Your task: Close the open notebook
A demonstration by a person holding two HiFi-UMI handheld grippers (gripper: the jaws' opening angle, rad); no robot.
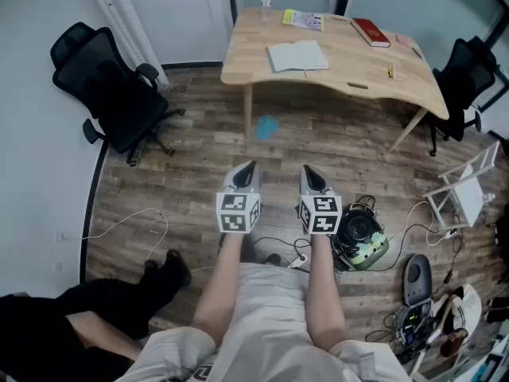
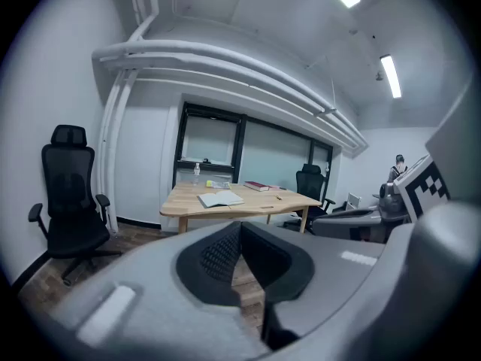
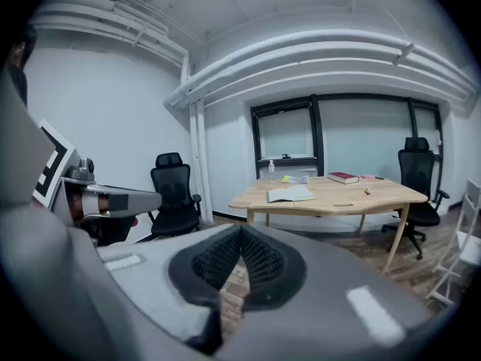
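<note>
An open notebook (image 1: 297, 56) with pale pages lies flat on the wooden table (image 1: 350, 74) across the room; it also shows as the notebook (image 2: 220, 198) in the left gripper view and the notebook (image 3: 290, 194) in the right gripper view. My left gripper (image 1: 249, 168) and right gripper (image 1: 308, 170) hang side by side over the wooden floor, well short of the table. Both point toward it, a little downward. Each pair of jaws is shut with nothing between them. The left gripper (image 2: 239, 232) and the right gripper (image 3: 240, 236) fill the lower part of their own views.
A red book (image 1: 371, 32), a yellow leaflet (image 1: 303, 20), a water bottle (image 1: 266, 1) and a pencil (image 1: 390, 71) are on the table. Black office chairs stand at left (image 1: 111, 94) and right (image 1: 469, 86). Cables, a power strip and a round device (image 1: 362, 233) lie on the floor at right.
</note>
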